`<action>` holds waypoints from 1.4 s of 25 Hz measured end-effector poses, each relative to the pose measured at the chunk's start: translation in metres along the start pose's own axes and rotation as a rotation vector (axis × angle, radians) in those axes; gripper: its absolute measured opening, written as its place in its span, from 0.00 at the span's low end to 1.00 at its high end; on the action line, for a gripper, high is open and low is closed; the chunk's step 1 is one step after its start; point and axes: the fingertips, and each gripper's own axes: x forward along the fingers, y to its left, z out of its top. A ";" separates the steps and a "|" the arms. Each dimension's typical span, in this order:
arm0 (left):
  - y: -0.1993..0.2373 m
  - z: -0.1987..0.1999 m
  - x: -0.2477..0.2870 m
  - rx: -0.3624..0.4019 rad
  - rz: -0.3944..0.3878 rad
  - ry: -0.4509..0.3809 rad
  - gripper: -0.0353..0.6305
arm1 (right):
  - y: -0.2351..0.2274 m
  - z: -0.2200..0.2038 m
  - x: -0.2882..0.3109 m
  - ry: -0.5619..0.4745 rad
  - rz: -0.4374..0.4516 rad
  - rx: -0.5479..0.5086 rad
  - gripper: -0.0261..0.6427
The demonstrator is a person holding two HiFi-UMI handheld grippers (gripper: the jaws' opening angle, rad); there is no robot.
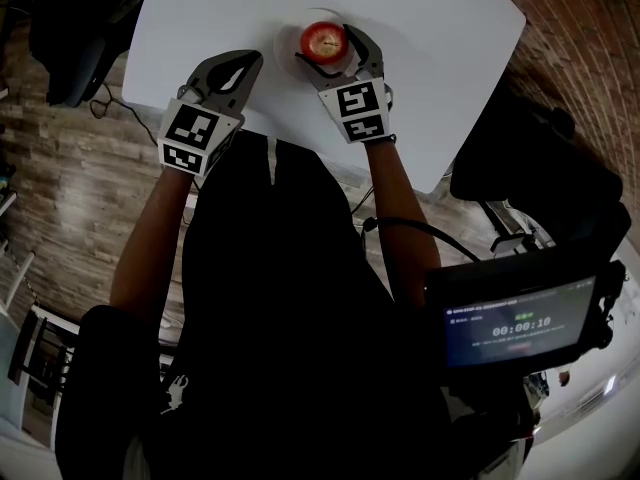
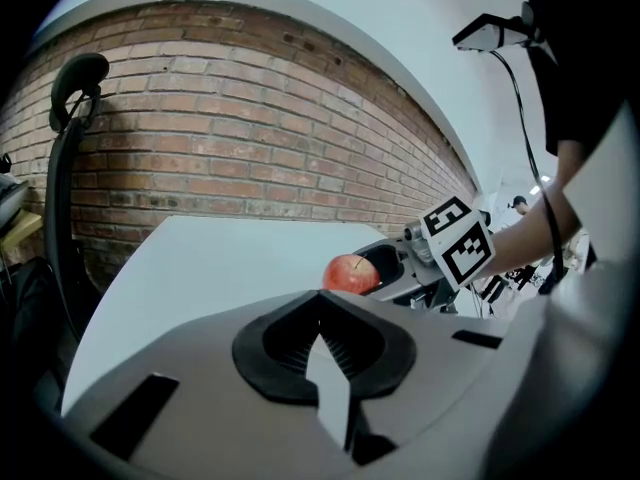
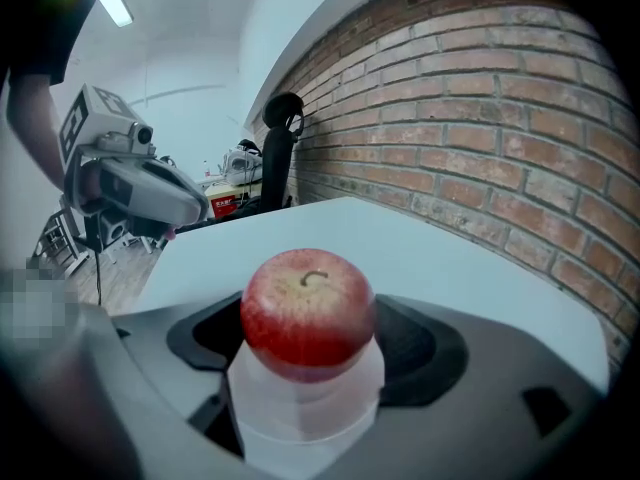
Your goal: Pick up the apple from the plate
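Observation:
A red apple point(image 1: 323, 40) point(image 2: 350, 274) point(image 3: 308, 313) stands stem up on a small white plate point(image 1: 284, 40) point(image 3: 300, 413) on the white table point(image 1: 440, 38). My right gripper point(image 1: 328, 44) point(image 3: 310, 343) point(image 2: 400, 268) has its jaws round the apple, one on each side. Its dark pads point(image 3: 415, 348) touch the fruit's flanks, and the apple still rests on the plate. My left gripper point(image 1: 247, 61) point(image 2: 320, 298) point(image 3: 140, 188) hovers over the table to the left of the plate. Its jaws meet at the tips with nothing between them.
The table's near edge runs just behind both grippers. A brick wall point(image 2: 250, 118) point(image 3: 500, 138) stands beyond the table, with a black chair point(image 2: 65, 158) point(image 3: 277, 143) beside it. A device with a lit screen point(image 1: 520, 323) hangs low on the right.

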 end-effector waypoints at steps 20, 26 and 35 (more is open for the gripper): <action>-0.021 0.033 -0.009 0.100 -0.046 -0.036 0.06 | -0.016 0.047 -0.058 -0.172 -0.117 0.101 0.63; -0.026 0.047 -0.016 0.111 -0.054 -0.059 0.06 | -0.018 0.070 -0.084 -0.238 -0.149 0.136 0.63; -0.038 0.076 -0.019 0.147 -0.073 -0.118 0.06 | -0.026 0.102 -0.132 -0.347 -0.223 0.152 0.63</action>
